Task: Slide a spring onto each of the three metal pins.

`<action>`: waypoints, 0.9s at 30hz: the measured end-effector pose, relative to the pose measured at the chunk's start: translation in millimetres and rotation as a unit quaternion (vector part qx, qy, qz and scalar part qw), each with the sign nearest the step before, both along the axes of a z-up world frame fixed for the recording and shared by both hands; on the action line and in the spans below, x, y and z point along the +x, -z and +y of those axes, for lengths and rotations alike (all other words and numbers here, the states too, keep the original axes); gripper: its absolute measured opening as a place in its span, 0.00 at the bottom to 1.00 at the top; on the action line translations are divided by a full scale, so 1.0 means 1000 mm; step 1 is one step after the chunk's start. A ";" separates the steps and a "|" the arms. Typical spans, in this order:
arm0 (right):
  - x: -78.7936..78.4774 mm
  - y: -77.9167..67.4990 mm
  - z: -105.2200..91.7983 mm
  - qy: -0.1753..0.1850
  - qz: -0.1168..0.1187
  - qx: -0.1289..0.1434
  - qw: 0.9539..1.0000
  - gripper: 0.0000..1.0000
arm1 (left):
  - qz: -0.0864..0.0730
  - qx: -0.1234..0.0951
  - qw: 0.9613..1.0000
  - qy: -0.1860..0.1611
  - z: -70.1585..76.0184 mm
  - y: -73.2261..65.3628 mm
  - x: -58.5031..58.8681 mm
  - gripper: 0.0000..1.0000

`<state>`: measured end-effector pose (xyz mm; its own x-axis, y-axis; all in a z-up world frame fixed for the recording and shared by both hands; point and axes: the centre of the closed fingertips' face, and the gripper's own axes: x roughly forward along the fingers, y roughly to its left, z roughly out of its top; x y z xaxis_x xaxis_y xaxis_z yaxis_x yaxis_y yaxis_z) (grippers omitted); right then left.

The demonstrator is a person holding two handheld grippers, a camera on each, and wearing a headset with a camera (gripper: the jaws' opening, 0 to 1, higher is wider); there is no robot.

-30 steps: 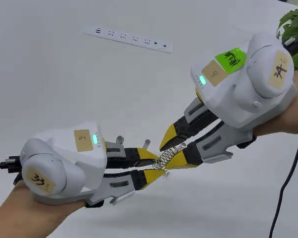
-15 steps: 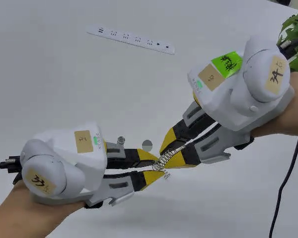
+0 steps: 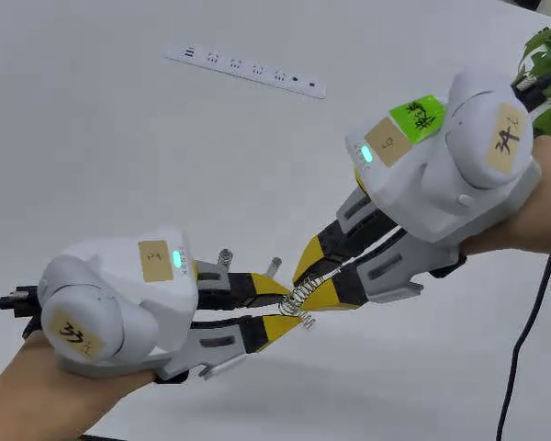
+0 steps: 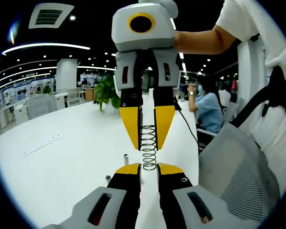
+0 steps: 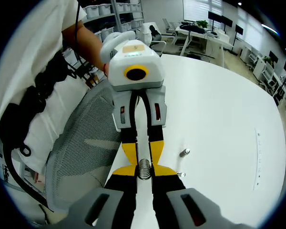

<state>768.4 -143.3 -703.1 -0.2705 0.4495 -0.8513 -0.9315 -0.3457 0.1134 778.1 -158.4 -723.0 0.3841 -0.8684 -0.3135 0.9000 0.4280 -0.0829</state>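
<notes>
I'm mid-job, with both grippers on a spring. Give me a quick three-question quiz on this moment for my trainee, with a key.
1. True or false: the spring lies loose on the table.
2. Pick one. On the table beyond the grippers lies: A a power strip; B a screwdriver; C a cup.
3. Fill in: in the left gripper view, the gripper reaching in from the top is the ____ one.

Key
1. False: the left gripper and the right gripper both clamp it in the air.
2. A.
3. Right.

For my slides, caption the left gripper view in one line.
Right gripper holds a spring, its end between the jaws of the left gripper, above a white workbench.
</notes>
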 end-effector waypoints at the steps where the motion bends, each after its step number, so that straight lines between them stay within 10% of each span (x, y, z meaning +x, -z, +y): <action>1: 0.000 0.000 0.000 0.001 0.000 0.001 1.000 0.12 | 0.002 -0.001 1.000 -0.001 0.001 0.000 0.000 0.14; 27: 0.038 -0.003 0.000 0.056 -0.041 -0.012 0.997 0.12 | 0.006 0.041 0.997 -0.064 0.062 0.012 0.003 0.45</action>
